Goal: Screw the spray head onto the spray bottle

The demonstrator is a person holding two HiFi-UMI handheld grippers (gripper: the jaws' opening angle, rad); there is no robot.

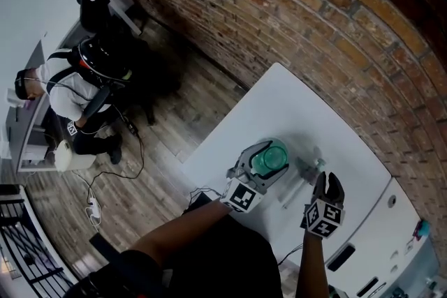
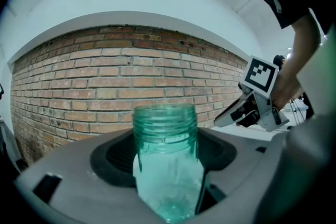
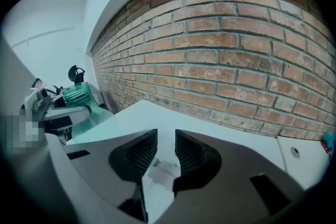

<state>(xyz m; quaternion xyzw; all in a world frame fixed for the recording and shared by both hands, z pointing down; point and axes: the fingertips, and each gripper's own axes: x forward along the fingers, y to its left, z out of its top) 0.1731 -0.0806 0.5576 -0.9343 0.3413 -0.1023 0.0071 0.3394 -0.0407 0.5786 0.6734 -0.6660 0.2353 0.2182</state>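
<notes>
A green see-through spray bottle (image 1: 271, 155) stands upright on the white table (image 1: 279, 101), and my left gripper (image 1: 265, 165) is shut on it. In the left gripper view its threaded neck (image 2: 165, 120) rises bare between the jaws, with no head on it. The spray head (image 1: 311, 167) lies on the table just right of the bottle, its tube trailing toward me. My right gripper (image 1: 325, 179) hangs over it, pointing down. In the right gripper view the right gripper (image 3: 165, 147) has a narrow gap between its jaws, and the spray head (image 3: 164, 173) shows low in that gap, not pressed by the pads.
A brick wall (image 1: 328, 17) runs along the table's far side. The table's left edge (image 1: 223, 129) drops to a wooden floor with cables. A person (image 1: 70, 98) sits at a desk far left. A white unit (image 1: 391, 234) adjoins the table at the right.
</notes>
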